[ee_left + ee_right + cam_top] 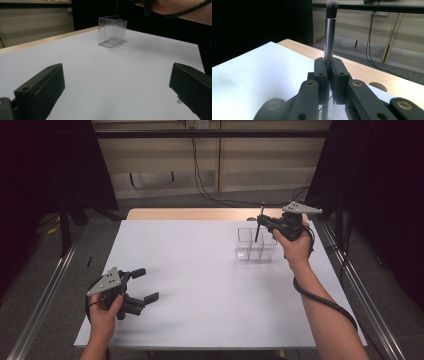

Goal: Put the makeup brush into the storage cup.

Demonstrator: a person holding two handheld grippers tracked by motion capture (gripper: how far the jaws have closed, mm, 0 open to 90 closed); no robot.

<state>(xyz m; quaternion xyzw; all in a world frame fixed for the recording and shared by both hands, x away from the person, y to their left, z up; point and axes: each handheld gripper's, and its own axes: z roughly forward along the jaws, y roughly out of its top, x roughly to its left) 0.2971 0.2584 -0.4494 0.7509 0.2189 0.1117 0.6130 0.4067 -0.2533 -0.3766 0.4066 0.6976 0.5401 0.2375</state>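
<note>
A clear plastic organiser (256,244) with several compartments stands at the back right of the white table; it also appears far off as a clear box (112,31). My right gripper (263,221) is shut on a makeup brush (259,224), held upright with its lower end inside the organiser's back part. In the right gripper view the brush (329,30) rises from between the closed jaws, metal ferrule and bristle tip on top. My left gripper (145,284) rests open near the table's front left, with nothing between its fingers (42,90).
The white tabletop (200,270) covers a wooden table whose bare edge (190,214) runs along the back. Metal rails (40,300) flank both sides on the floor. Cables hang down the back wall (200,180).
</note>
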